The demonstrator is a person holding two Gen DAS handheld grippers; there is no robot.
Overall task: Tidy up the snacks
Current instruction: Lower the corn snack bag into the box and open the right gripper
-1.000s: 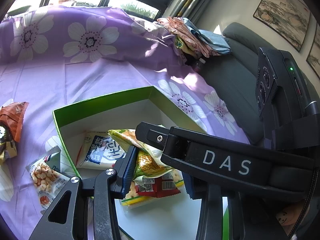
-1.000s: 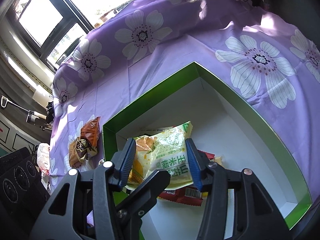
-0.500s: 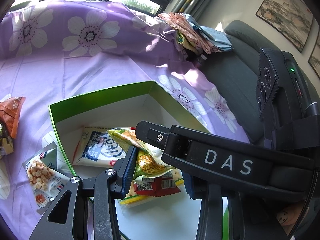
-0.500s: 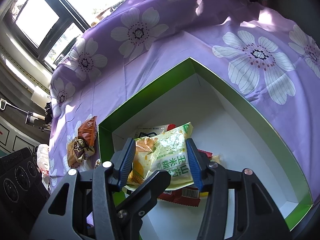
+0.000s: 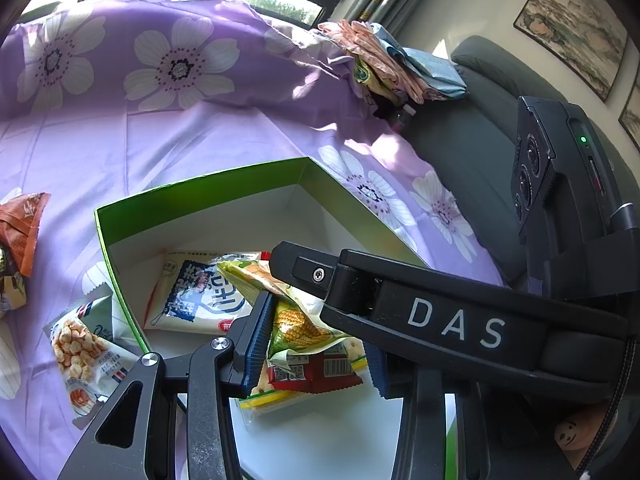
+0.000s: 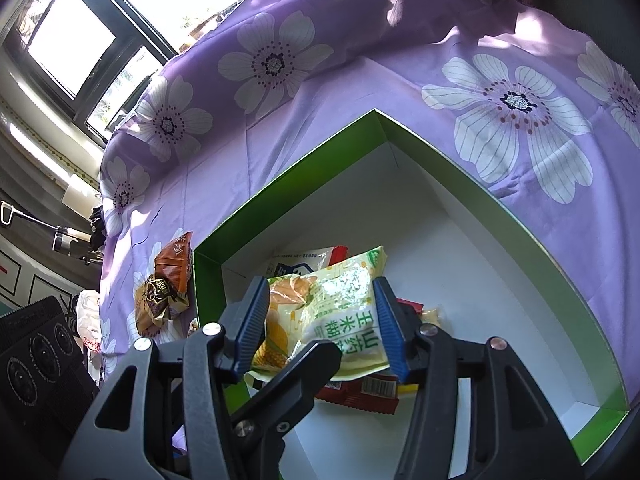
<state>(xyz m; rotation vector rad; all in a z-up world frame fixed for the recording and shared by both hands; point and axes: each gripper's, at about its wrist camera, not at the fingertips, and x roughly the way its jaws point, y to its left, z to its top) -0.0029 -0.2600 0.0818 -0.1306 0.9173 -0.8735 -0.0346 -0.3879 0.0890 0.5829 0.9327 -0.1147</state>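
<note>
A green-walled box [image 5: 208, 188] with a white floor lies on the purple flowered cloth; it also shows in the right wrist view [image 6: 500, 208]. My right gripper [image 6: 322, 324] is shut on a yellow-green corn snack packet [image 6: 340, 316] and holds it over the box; the packet also shows in the left wrist view [image 5: 292, 316]. My left gripper [image 5: 316, 352] is open around that packet, under the right gripper's arm. In the box lie a white-and-blue packet [image 5: 200, 300] and a red packet [image 5: 316, 372].
Outside the box's left wall lie a puffed-ball snack packet [image 5: 84, 352], an orange packet [image 6: 174, 264] and a brown packet [image 6: 154, 300]. A grey sofa [image 5: 472, 152] with folded clothes [image 5: 392, 68] stands at the right.
Both grippers have drawn back and up slightly from the box with the corn packet; the box sits lower and further in view. The grip has not changed.
</note>
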